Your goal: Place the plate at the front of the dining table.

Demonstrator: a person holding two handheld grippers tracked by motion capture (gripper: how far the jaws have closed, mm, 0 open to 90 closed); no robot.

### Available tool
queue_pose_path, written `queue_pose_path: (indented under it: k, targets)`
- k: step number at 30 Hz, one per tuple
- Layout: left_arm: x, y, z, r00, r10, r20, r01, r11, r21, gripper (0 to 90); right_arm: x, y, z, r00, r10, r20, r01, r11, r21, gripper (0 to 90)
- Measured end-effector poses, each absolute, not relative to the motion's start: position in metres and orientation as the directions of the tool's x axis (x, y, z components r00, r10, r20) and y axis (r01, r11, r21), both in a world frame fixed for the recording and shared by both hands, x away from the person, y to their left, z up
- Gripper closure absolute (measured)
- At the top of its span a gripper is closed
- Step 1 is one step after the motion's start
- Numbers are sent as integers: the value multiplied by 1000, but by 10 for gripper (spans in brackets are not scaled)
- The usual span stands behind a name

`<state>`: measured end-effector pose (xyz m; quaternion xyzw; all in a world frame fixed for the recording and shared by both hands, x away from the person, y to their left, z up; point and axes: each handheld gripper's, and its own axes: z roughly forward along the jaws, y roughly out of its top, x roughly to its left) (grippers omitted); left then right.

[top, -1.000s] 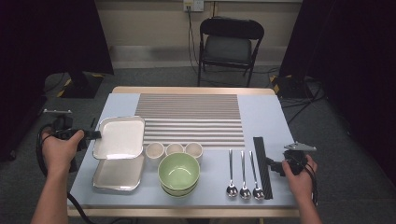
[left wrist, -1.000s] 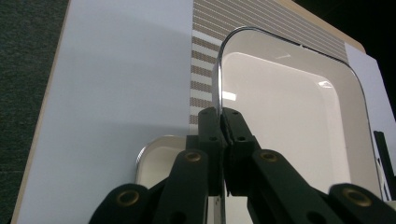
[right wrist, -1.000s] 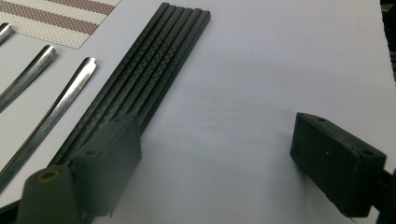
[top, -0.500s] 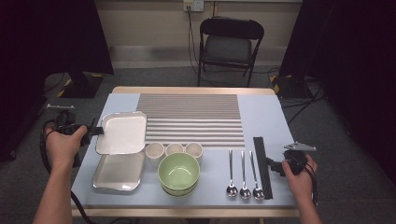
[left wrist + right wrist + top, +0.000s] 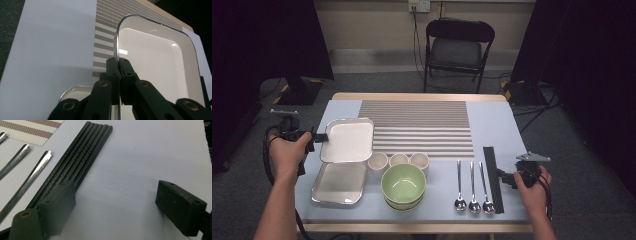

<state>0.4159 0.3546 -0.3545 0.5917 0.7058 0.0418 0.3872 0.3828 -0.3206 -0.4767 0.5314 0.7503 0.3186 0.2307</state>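
1. The left gripper (image 5: 119,65) is pinched tight on the edge of the top tray (image 5: 348,140).
2. The top tray is held up by its left edge, tilted over the bottom tray (image 5: 338,183), with its far corner over the striped mat (image 5: 419,125).
3. The right gripper (image 5: 115,202) is held wide open with nothing in it, just beside the black chopsticks (image 5: 75,167) and near the spoons (image 5: 472,186).
4. The step in hand looks like carrying the top tray away from the stack.
5. Next, the tray should be moved over a free place, kept level and set down softly before the jaws are opened. The small cups (image 5: 398,160) and green bowl (image 5: 403,184) nearby must not be bumped.
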Motion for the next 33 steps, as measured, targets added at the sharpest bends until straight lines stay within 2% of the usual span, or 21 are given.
queue_pose_path:
  k: [33]
  targets:
    - [438,336,-352,-3,874,-486,798,295,526,881,383,-321,-477,-331,944,-9,649,234,724,151]
